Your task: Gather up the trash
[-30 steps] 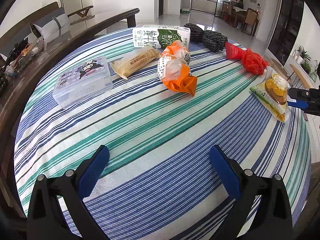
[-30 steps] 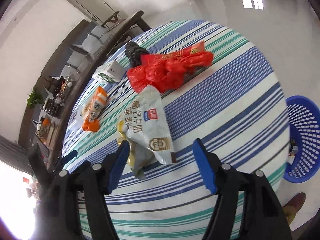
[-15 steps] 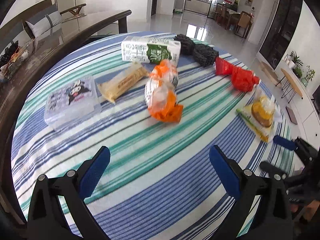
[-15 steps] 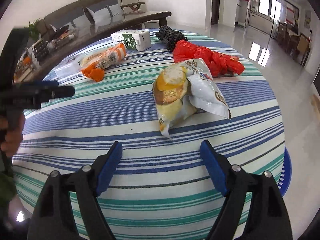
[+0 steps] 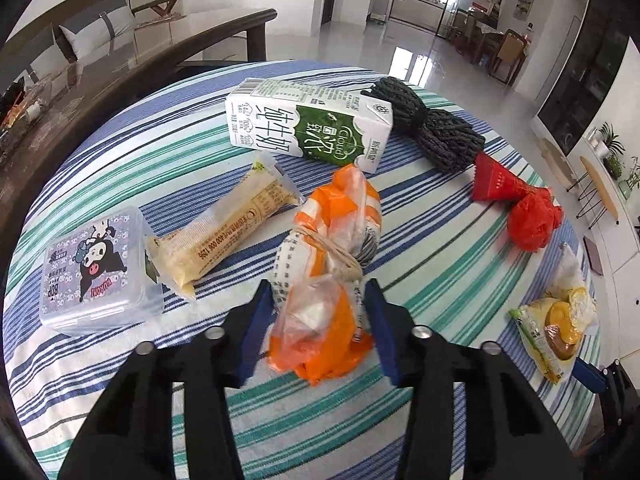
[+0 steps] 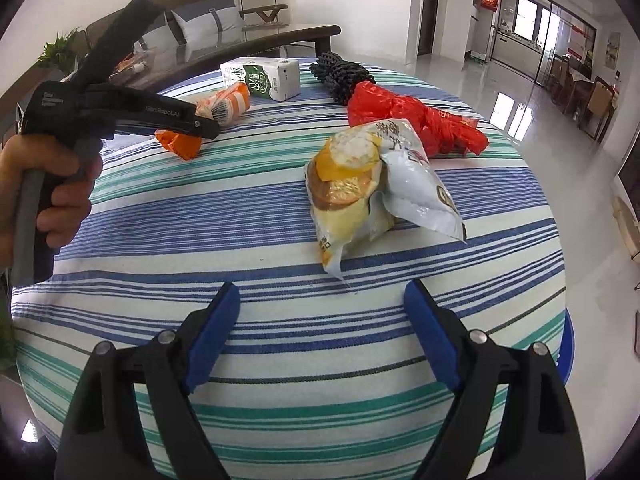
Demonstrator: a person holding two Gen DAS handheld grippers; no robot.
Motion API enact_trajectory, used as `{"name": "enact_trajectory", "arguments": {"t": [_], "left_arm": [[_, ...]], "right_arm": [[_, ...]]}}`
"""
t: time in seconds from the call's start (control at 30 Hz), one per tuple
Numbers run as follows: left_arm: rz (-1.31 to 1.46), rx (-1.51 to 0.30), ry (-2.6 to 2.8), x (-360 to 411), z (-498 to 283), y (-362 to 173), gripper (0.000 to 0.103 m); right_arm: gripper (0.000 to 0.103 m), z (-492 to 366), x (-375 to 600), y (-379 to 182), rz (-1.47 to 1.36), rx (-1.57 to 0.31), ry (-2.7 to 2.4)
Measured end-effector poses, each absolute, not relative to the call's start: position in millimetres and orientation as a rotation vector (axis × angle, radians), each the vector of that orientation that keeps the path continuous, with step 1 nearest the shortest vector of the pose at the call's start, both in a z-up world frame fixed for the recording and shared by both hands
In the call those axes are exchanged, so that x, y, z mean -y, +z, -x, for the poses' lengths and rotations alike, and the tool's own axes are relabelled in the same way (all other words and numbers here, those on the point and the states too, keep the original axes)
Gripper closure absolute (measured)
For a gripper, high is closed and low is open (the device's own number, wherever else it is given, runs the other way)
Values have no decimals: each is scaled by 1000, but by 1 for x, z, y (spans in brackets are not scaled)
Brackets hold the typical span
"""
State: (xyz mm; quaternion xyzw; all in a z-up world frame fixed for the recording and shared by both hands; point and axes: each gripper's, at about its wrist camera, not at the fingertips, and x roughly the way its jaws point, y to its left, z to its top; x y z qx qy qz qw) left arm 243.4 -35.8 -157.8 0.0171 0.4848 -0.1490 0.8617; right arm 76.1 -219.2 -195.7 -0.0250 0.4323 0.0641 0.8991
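An orange-and-white plastic bag (image 5: 332, 256) tied with string lies on the striped tablecloth (image 5: 440, 280). My left gripper (image 5: 318, 286) is closing around its near end, and both blue pads touch its sides. From the right wrist view the left gripper (image 6: 200, 126) reaches in from the left over the same bag (image 6: 224, 108), held by a hand (image 6: 52, 188). A yellow-and-white snack bag (image 6: 372, 184) lies just ahead of my right gripper (image 6: 322, 290). Its jaws are opening and nothing is between them.
Also on the table are a red plastic bag (image 6: 412, 120), a milk carton (image 5: 308, 124), a black rope bundle (image 5: 432, 128), a beige wrapped bar (image 5: 224, 232) and a clear cartoon box (image 5: 96, 272). A blue basket (image 6: 568, 344) stands below the table's right edge.
My left gripper moved forward to the orange bag and closed around it. My right gripper rolled level, drew back from the snack bag and opened wider.
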Motion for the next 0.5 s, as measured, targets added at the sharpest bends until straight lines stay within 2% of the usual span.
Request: {"name": "enact_trajectory", "arguments": {"t": [0.23,0.3,0.37,0.5], "left_arm": [[-31,-999,-343,25,-174,-145,59],[-41,-986,-355,23,-155,-145,52],[-61,-978,-358,23,-142,-148,33],[-119,-978,-353,27,-139,-161,23]], "right_arm": [[21,-75,219,-196,52,-893,132],[21,-75,219,-196,51,-893,133],[21,-75,219,-196,51,-893,133],[21,-75,219,-196,51,-893,133]]}}
